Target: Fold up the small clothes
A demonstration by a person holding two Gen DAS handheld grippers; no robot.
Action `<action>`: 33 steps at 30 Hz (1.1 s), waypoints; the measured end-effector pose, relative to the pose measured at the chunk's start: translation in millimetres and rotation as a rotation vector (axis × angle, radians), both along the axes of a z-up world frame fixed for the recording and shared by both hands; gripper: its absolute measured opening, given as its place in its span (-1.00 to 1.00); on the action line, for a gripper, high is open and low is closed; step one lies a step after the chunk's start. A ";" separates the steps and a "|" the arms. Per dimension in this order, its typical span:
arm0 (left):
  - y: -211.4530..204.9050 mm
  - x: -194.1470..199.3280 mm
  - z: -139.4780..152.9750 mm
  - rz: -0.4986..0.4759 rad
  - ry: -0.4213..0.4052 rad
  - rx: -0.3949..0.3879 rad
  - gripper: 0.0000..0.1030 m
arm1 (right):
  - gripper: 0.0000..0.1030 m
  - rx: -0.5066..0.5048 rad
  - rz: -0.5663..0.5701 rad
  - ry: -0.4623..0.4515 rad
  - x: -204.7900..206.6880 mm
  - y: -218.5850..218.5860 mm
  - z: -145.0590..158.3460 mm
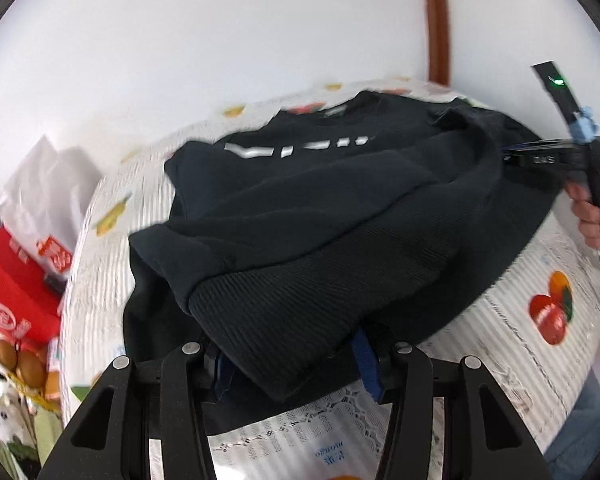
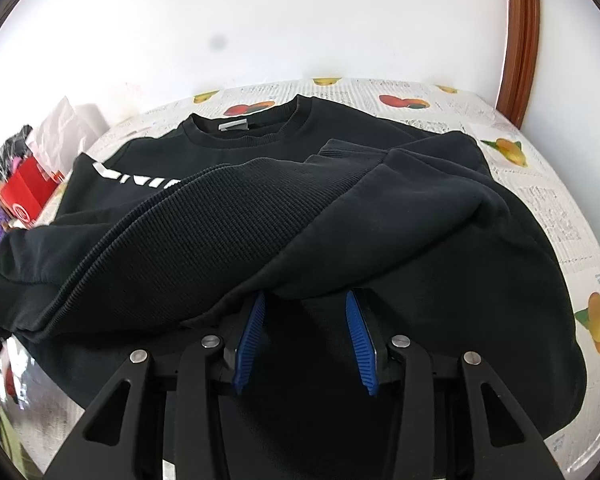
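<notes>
A black sweatshirt (image 2: pixel 380 240) with white lettering lies on the table, collar at the far side, its lower part folded up toward the chest. The ribbed hem (image 1: pixel 284 312) is draped over my left gripper (image 1: pixel 296 360); the blue pads (image 1: pixel 366 364) stand apart on either side of the bunched cloth without pressing it. My right gripper (image 2: pixel 306 300) is open too, its blue pads (image 2: pixel 360 344) wide apart, and the folded edge covers its fingertips. In the left wrist view the right gripper (image 1: pixel 512 157) reaches into the sweatshirt's right edge, held by a hand (image 1: pixel 592 216).
A white tablecloth (image 2: pixel 548 208) printed with fruit covers the table, which stands against a white wall. Left of the table are a red box (image 1: pixel 12 288), a white bag (image 1: pixel 48 184) and other clutter. A brown wooden frame (image 2: pixel 520 40) rises at the right.
</notes>
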State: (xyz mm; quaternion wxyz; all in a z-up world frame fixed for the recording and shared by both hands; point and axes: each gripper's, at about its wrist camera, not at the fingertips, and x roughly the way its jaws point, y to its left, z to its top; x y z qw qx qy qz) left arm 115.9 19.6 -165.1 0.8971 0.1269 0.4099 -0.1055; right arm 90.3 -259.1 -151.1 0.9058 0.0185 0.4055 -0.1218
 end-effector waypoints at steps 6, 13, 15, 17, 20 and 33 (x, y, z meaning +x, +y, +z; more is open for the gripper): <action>7.4 19.4 18.6 0.060 -0.030 -0.150 -0.26 | -0.24 -0.026 0.012 0.001 11.4 4.7 6.3; 29.9 73.3 32.0 0.151 -0.022 -0.247 -0.26 | -0.24 0.027 -0.007 -0.067 34.7 -14.2 22.6; 34.0 88.8 28.6 0.172 -0.004 -0.249 -0.26 | -0.24 0.023 -0.003 -0.064 41.5 -18.7 27.2; 39.4 103.8 24.5 0.193 0.013 -0.255 -0.26 | -0.24 0.013 0.017 -0.067 43.5 -22.8 34.2; 44.1 116.6 21.6 0.205 0.024 -0.256 -0.25 | -0.24 0.004 0.054 -0.085 38.0 -29.4 45.9; 87.9 140.1 32.4 0.254 0.018 -0.342 -0.10 | -0.02 0.117 0.002 -0.021 78.1 -103.4 57.6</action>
